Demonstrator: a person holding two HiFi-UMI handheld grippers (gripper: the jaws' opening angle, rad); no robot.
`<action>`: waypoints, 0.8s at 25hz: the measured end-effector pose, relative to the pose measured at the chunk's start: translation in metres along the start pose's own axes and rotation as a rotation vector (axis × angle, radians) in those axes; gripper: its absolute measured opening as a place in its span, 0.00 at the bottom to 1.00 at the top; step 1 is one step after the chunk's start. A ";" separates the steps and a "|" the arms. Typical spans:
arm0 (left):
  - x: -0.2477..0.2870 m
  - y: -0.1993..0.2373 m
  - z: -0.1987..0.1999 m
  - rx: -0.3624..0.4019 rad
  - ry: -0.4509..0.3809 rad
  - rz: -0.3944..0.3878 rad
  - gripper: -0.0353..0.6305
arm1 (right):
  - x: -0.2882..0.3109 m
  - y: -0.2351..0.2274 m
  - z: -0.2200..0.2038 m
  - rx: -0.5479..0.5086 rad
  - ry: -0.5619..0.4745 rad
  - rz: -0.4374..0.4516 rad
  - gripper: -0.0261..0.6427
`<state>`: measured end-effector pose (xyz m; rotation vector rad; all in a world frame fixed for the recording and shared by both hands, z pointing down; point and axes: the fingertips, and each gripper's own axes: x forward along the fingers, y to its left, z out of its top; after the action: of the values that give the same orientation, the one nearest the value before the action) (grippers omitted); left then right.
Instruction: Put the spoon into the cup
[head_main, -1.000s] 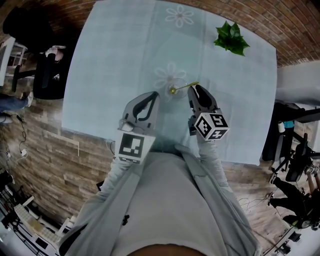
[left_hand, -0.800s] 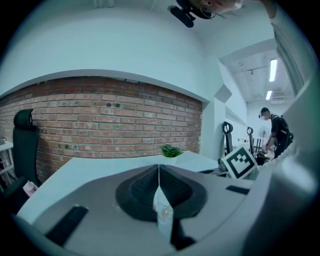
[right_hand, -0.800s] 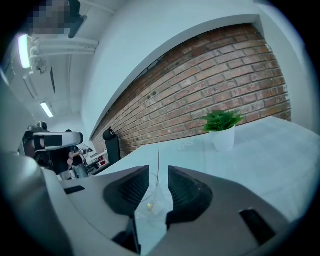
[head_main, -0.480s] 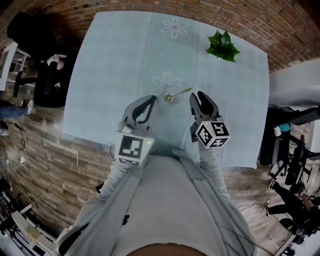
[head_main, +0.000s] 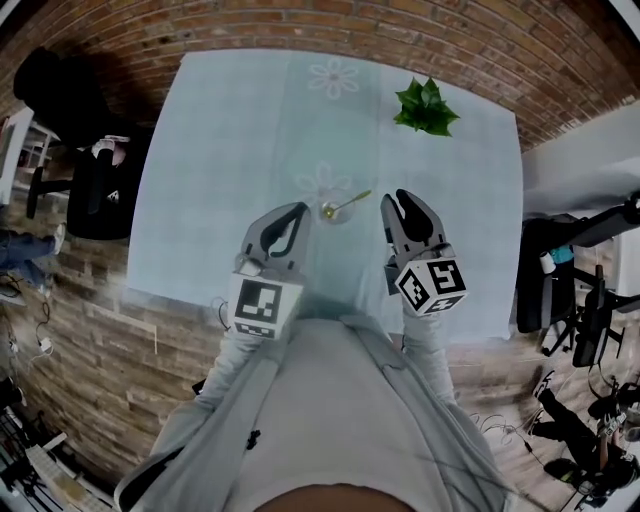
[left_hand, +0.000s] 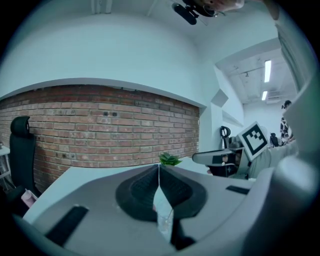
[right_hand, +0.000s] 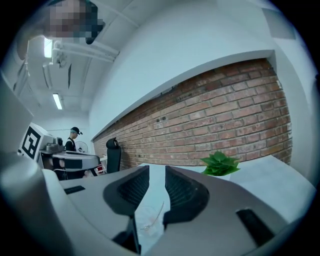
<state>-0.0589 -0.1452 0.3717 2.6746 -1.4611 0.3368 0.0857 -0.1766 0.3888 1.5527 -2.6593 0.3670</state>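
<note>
Spoon (head_main: 356, 199) sits in cup (head_main: 324, 215). Left gripper (head_main: 300, 208) just beside cup, jaws together, empty. Right gripper (head_main: 403, 200) near cup, jaws apart, empty.

Tablecloth (head_main: 220, 150): pale blue with white flower prints, covering the table.
Plant (head_main: 425, 106): green and leafy, near the table's far right corner.
Brick wall (left_hand: 100, 130): red, behind the table's far edge.
Office chair (head_main: 60, 90): black, beside the table's left edge.
Ceiling lights (right_hand: 57, 101): lit strips.
</note>
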 end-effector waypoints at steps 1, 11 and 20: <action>0.000 0.000 0.001 0.002 -0.001 -0.003 0.08 | -0.003 0.002 0.005 -0.013 -0.010 -0.001 0.20; 0.003 0.001 0.006 -0.007 -0.009 -0.031 0.08 | -0.027 0.015 0.037 -0.123 -0.056 -0.016 0.20; 0.003 0.003 0.007 0.003 -0.016 -0.050 0.08 | -0.033 0.029 0.036 -0.142 -0.054 -0.013 0.12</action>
<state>-0.0586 -0.1503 0.3650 2.7169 -1.3965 0.3144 0.0799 -0.1424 0.3433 1.5588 -2.6474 0.1335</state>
